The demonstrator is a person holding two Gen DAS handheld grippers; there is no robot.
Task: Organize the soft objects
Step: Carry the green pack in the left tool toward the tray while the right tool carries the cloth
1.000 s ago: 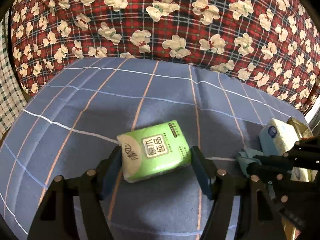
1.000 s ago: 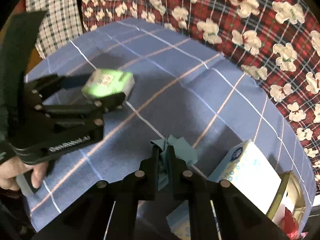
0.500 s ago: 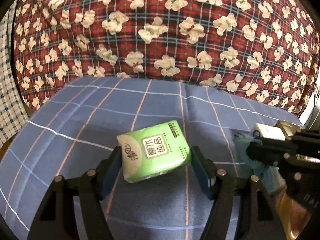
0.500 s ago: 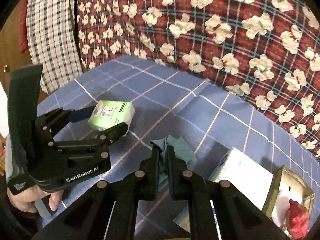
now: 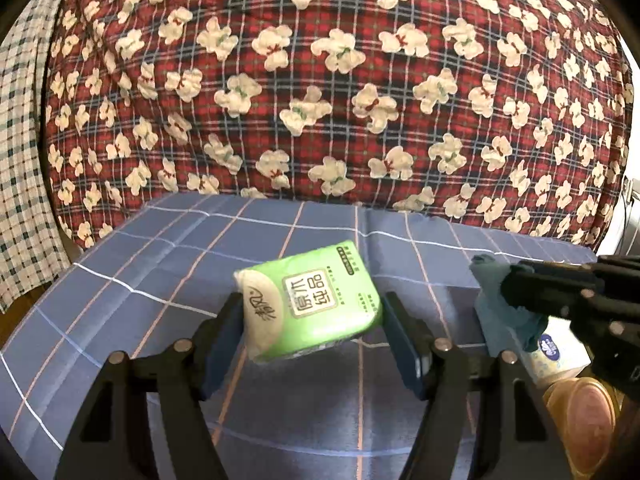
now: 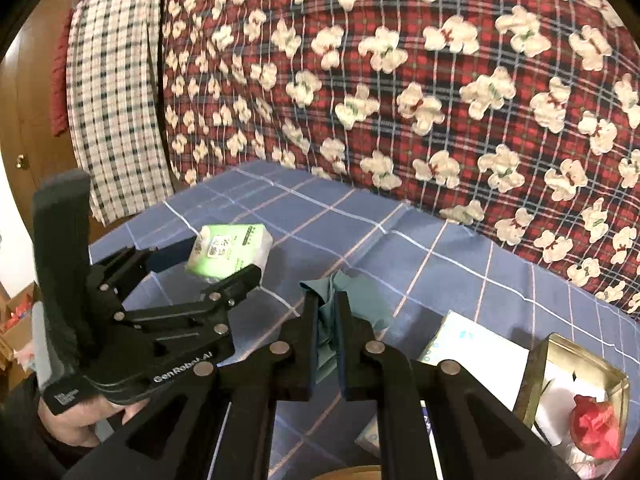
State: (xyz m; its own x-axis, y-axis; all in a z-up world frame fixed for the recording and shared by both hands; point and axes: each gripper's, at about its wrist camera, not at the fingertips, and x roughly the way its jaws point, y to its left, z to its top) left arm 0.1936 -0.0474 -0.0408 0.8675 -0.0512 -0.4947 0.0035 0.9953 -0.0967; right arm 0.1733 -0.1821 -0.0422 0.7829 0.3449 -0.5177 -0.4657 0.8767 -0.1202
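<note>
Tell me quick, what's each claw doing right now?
Left gripper: closed on the green tissue pack.
Right gripper: shut on the teal cloth.

The left wrist view looks forward and downward along the left tool, whose two fingers rise from the bottom edge and fill the near foreground. It faces the blue checked sheet and, behind it, the red plaid quilt, at close range. The right wrist view looks the same way along the right tool, set to the right of the other camera. Both views share the sheet, the quilt and the checked cloth at far left. Each camera sees the other tool: the right tool enters the left view from its right edge, and the left tool stands at the left of the right view.
</note>
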